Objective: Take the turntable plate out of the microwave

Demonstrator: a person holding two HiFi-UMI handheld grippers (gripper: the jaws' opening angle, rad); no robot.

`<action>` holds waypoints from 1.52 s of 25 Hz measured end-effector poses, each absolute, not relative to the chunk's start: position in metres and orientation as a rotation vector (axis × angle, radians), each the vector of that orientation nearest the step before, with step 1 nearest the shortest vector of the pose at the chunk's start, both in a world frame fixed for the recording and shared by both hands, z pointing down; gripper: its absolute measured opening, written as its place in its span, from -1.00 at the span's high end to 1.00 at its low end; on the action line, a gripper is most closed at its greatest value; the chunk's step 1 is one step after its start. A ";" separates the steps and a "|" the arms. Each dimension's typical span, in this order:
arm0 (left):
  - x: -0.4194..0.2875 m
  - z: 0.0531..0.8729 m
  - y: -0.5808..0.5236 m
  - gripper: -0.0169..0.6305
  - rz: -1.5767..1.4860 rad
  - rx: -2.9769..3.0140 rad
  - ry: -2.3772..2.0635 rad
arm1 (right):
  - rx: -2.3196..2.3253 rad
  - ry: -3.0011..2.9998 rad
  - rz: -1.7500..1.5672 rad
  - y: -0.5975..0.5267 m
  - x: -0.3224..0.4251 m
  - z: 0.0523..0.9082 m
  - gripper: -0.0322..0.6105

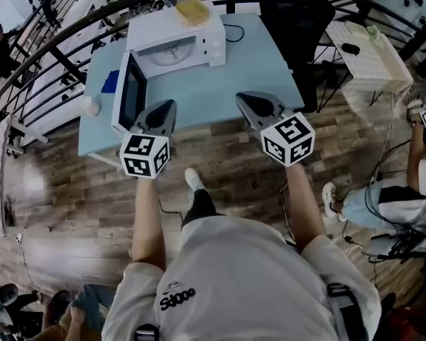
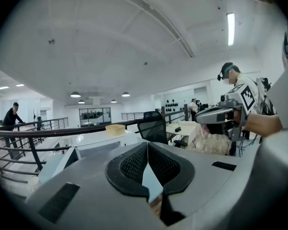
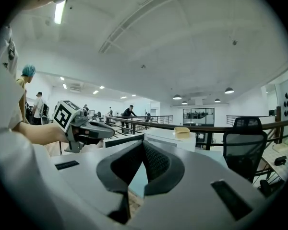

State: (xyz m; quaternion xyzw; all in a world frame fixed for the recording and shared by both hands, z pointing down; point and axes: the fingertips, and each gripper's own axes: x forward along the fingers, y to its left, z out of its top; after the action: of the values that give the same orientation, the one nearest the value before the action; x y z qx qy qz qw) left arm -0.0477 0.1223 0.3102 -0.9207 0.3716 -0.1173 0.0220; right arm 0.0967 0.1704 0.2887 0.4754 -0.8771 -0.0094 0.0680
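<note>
The white microwave (image 1: 176, 42) stands on the light blue table (image 1: 220, 84) with its door (image 1: 131, 91) swung open to the left. Inside it lies the round glass turntable plate (image 1: 172, 52). My left gripper (image 1: 170, 106) is shut and empty, held over the table's near edge beside the open door. My right gripper (image 1: 241, 99) is also shut and empty, over the near edge to the right of the microwave. In the left gripper view the jaws (image 2: 147, 146) meet, with the microwave (image 2: 98, 145) behind them. The right gripper view shows its shut jaws (image 3: 143, 145) and the microwave (image 3: 165, 139).
A yellow basket (image 1: 192, 11) sits on top of the microwave. A blue object (image 1: 111, 82) and a white cup (image 1: 91, 106) are at the table's left side. A black office chair (image 1: 292, 13) stands behind the table, a white side table (image 1: 369, 62) to its right, and a dark railing (image 1: 64, 45) curves behind.
</note>
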 end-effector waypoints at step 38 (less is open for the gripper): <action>-0.078 0.396 -0.245 0.89 -0.505 -2.930 1.552 | 1.117 -2.611 0.237 -0.237 0.052 0.370 0.88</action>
State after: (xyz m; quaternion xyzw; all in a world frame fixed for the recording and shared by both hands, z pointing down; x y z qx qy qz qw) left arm -0.0779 -0.2453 0.3960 -0.8686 0.4602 -0.1498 -0.1059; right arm 0.0517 -0.2372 0.3702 0.3879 -0.9065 0.0823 0.1452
